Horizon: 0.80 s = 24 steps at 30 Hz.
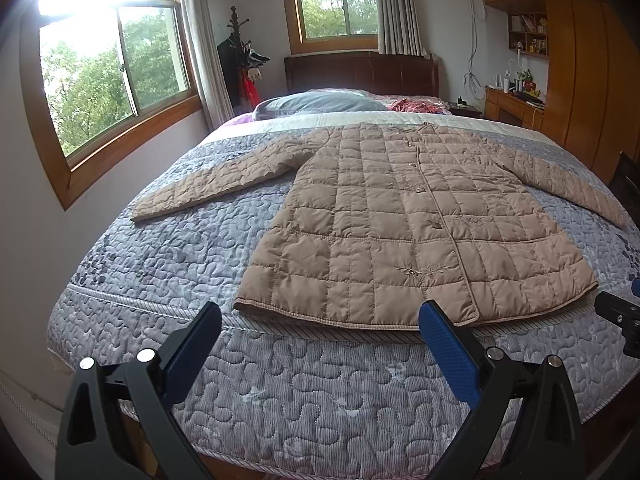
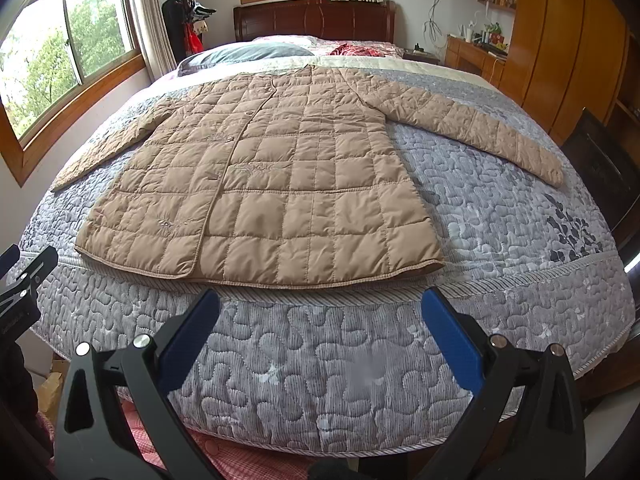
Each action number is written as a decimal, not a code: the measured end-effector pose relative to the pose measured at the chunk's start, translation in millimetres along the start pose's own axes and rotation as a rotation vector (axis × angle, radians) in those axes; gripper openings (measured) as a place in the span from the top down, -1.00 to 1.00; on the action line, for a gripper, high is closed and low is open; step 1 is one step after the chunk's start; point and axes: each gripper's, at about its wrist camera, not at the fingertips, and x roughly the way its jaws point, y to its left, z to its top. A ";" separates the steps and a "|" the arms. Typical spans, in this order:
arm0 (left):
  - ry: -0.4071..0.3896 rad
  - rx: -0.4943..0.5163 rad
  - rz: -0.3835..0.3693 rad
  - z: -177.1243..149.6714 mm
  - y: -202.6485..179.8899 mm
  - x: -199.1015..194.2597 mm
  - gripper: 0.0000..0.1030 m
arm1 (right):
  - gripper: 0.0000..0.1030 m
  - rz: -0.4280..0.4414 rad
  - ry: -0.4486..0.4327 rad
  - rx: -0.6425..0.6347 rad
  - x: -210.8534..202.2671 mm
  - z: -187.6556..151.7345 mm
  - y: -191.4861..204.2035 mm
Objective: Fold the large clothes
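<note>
A tan quilted coat with a buttoned front and small embroidered sprigs (image 1: 416,216) (image 2: 264,184) lies flat and face up on the bed's grey-blue quilted bedspread with a squiggle stitch pattern (image 1: 304,392) (image 2: 320,364), its hem running along the edge at the foot of the bed and its collar toward the dark wooden headboard (image 1: 360,74) (image 2: 314,20). Both sleeves are stretched out to the sides, angled down toward the foot.

We hold the left gripper (image 1: 320,320) just short of the hem, its blue-padded black fingers (image 1: 448,348) spread wide and holding nothing. The right gripper (image 2: 320,308) hangs likewise before the hem toward the coat's other side, fingers (image 2: 452,336) spread apart, clear of the fabric. Each gripper's black frame shows at the edge of the other's view.

Behind the coat, a grey pillow (image 1: 316,103) (image 2: 244,54) and a red patterned cloth (image 1: 418,106) (image 2: 356,50) lie near the headboard. Wood-framed windows (image 1: 116,80) (image 2: 68,52) look onto green trees; a dark coat stand hung with clothes (image 1: 240,64) (image 2: 186,20) stands in the corner, and an orange-brown wooden wardrobe (image 1: 580,80) (image 2: 560,48) lines the far wall beside a cluttered wooden desk (image 1: 512,106) (image 2: 476,54). We can read no labels or writing.
</note>
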 end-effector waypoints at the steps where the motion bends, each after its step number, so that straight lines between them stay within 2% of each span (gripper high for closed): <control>1: 0.000 -0.002 -0.001 0.1 1.1 -0.3 -0.93 | -0.94 0.000 0.001 0.001 0.2 0.2 -0.1; 24: -0.001 -0.005 0.000 0.9 1.2 -0.6 -0.93 | -0.94 0.001 0.003 -0.001 1.8 0.1 0.6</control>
